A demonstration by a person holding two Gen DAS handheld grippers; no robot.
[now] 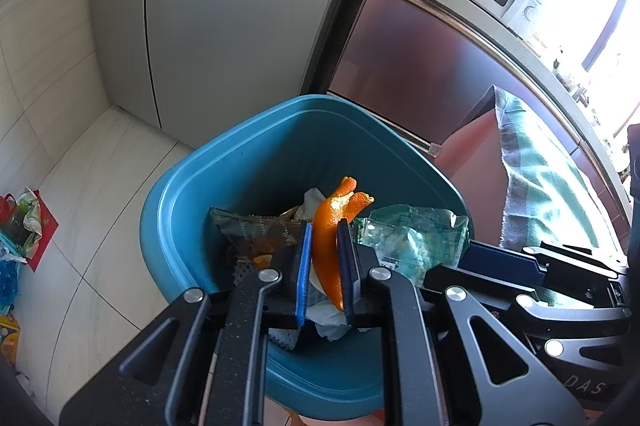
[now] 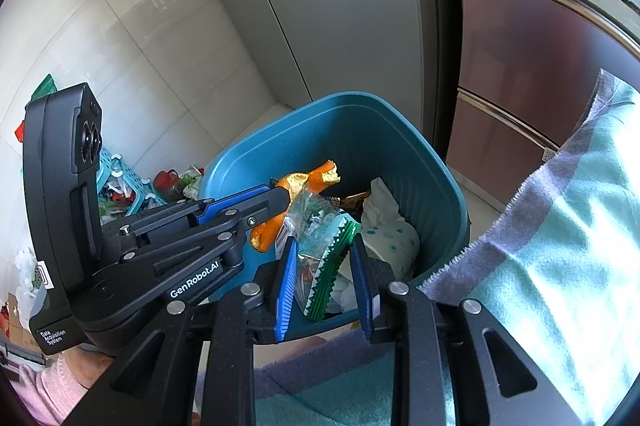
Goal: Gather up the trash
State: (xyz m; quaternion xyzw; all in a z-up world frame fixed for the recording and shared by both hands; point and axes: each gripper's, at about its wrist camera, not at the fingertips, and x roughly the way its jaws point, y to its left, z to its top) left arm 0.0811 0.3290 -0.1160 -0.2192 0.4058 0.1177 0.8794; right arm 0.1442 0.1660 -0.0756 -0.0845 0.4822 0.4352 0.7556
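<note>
disposal is nearing its end for two items. left claw [image 1: 325, 226] is clamping an orange peel [image 1: 328, 226] between its pads, directly above the blue bin [image 1: 192, 186]. right claw [image 2: 324, 250] is standing narrowly parted around a green wrapper [image 2: 324, 246]; its left pad is touching the wrapper, its right pad is apart, so the grip looks released or nearly so. bin is already holding a brown packet [image 1: 256, 230] and crumpled tissue [image 2: 384, 226]. remaining, by my judgement: dropping both pieces. clutter on the floor [image 1: 100, 162] beyond may still need collecting.
</note>
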